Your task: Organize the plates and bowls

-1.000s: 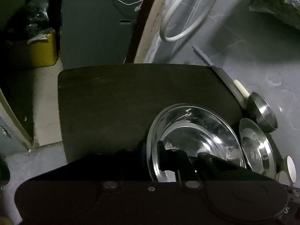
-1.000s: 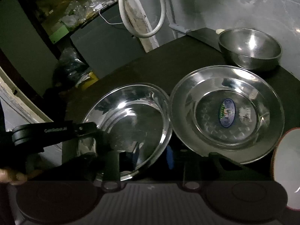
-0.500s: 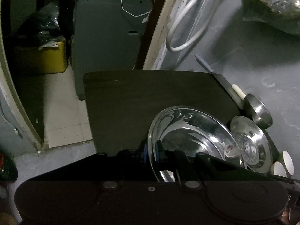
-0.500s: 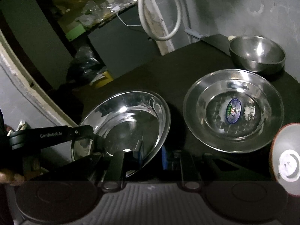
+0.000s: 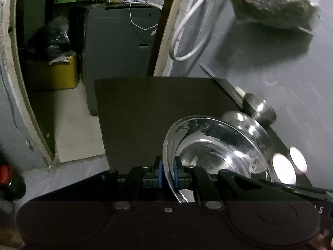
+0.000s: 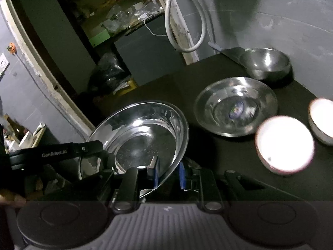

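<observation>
A: In the left wrist view, your left hand-held gripper (image 5: 167, 171) was clamped on the near rim of the large steel plate (image 5: 216, 145), blue pads on either side of the edge. The plate looked tilted up off the dark tabletop (image 5: 158, 108), I'd say lifted.

B: And what else was left out there?

A: Beyond it, a small steel bowl (image 5: 260, 108) near the wall, and two white bowls (image 5: 284, 167) at the right edge, blurred.

B: And the right wrist view?

A: Your right hand-held gripper (image 6: 168, 176) was pinched shut on the same plate's rim, opposite the left hand-held gripper. The second steel plate (image 6: 235, 106) lay flat on the tabletop, well apart from the held one, sticker showing.

B: So how far along were you?

A: Early, I judged. Nothing was stacked; the plates and all the bowls were separate.
</observation>
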`<state>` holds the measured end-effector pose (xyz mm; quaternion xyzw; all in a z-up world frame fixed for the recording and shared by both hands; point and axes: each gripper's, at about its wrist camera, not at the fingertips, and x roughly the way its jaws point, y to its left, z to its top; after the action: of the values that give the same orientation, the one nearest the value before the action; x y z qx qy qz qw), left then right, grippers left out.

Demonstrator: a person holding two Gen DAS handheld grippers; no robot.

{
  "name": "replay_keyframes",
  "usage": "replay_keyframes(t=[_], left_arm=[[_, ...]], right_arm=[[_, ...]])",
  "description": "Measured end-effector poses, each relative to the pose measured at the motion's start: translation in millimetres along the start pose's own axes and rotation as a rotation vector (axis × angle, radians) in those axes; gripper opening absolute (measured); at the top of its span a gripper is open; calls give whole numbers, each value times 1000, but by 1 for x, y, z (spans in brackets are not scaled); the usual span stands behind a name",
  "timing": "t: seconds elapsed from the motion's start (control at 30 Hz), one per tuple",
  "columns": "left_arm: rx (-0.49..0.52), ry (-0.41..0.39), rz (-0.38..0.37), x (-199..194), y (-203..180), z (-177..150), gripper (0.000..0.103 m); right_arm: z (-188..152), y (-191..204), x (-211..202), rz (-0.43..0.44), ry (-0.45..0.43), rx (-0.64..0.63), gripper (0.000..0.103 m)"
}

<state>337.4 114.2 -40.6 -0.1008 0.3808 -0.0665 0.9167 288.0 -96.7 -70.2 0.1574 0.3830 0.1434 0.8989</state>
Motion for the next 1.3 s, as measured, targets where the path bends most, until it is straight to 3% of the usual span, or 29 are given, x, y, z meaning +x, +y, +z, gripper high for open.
replay_keyframes(t=[0.53,1.1,1.3], left_arm=[[44,109,106,-23,-31,-65,16],[85,141,162,-4,-46,-71,18],[85,160,163,0,-44,-71,20]], right_arm=[[-42,-4,-36,-20,65,-93,22],[-45,-3,-29,-47,89,-164,29],[-46,1,-28,-51,82,-186,36]])
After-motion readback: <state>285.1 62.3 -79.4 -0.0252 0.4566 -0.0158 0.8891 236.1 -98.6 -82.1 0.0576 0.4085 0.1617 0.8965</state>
